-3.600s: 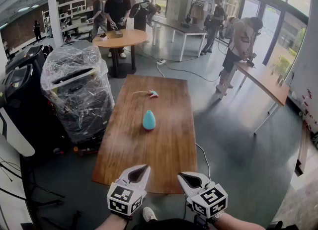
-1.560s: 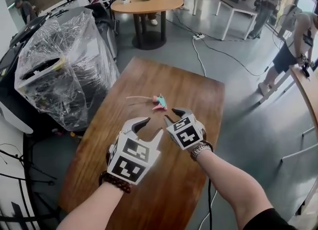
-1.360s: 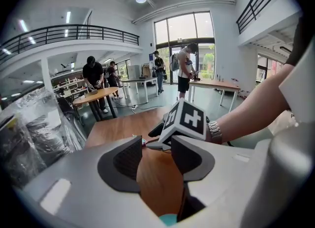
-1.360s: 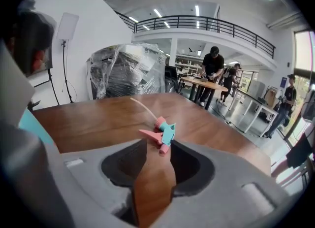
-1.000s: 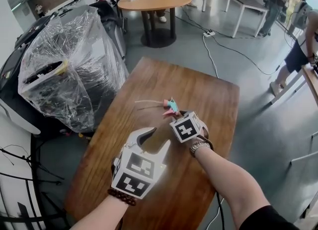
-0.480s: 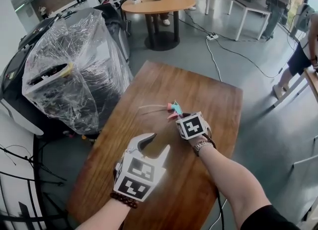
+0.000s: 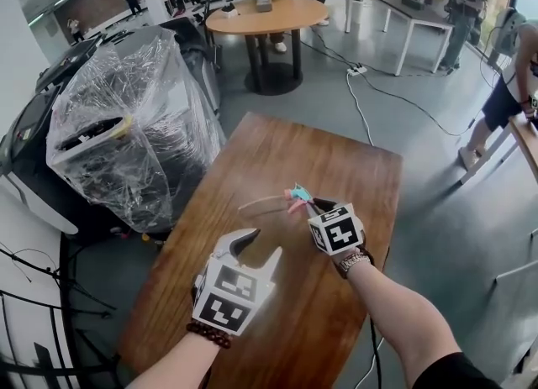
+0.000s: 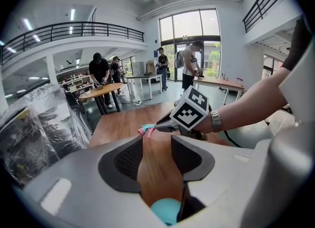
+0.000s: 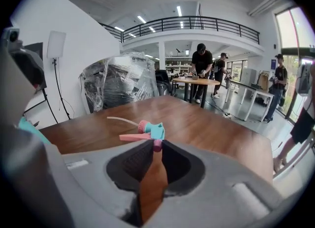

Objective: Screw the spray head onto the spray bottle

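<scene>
Near end of table (image 7: 353, 169): left gripper (image 7: 263, 244), part-closed, clamping teal spray bottle (image 8: 165, 211) deep between jaws. Mid-table, just beyond: right gripper (image 7: 313, 205), just been closing, now nearly together, pinching pink stem of spray head (image 7: 296, 195); dip tube (image 7: 261, 202) trailing toward table's left edge. Left of table: plastic-wrapped machine (image 7: 126, 127). Beyond table's far end: round table (image 7: 277, 11).

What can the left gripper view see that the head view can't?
Only the left gripper view shows the blue bottle, gripped low in the left gripper. Only the head view shows the bead bracelet on the left wrist. Both show the right gripper, whose fingers have just been closing on the pink and blue spray head, over the wooden table.
</scene>
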Available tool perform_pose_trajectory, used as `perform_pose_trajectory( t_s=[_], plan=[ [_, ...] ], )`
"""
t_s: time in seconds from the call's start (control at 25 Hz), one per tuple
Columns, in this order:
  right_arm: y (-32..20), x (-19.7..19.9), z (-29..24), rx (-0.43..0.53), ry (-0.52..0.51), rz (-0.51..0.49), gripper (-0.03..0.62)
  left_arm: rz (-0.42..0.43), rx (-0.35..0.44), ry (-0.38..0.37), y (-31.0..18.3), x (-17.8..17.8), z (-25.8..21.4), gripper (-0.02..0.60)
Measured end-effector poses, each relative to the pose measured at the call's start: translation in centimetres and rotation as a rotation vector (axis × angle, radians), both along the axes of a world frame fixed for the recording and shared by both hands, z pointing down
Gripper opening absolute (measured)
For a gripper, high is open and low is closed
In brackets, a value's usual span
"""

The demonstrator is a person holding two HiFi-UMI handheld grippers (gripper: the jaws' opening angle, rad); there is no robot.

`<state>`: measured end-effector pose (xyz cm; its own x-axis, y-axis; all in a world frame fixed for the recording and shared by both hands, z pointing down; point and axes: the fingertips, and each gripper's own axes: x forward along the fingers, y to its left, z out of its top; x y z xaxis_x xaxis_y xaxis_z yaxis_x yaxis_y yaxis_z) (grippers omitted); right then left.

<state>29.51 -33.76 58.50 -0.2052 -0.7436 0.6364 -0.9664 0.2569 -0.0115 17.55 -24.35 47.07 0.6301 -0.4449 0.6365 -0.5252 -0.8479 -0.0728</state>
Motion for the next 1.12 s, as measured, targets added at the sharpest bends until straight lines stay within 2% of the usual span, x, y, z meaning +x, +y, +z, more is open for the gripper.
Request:
perform_pose_trajectory(
  t_s=[0.2, 0.56, 0.96, 1.12],
  plan=[
    [3.9, -0.3, -4.3, 0.066, -0.079, -0.003, 0.046, 0.007, -0.005, 0.008, 1.9, 0.8, -0.8, 0.195],
    [11.8, -2.7, -13.6, 0.182, -0.189, -0.011, 0.046, 0.014, 0.027, 0.116, 4.5, 2.5, -3.6, 0.186],
    [19.0, -5.6, -17.9, 0.209, -0.173, 0.027, 0.046, 0.064, 0.023, 0.225, 9.3, 1.7, -6.0, 0.130],
    [20.6, -7.0, -19.3, 0.223, -0.156, 0.040, 0.046, 0.093, 0.025, 0.276, 11.4, 0.8, -7.4, 0.058]
  ],
)
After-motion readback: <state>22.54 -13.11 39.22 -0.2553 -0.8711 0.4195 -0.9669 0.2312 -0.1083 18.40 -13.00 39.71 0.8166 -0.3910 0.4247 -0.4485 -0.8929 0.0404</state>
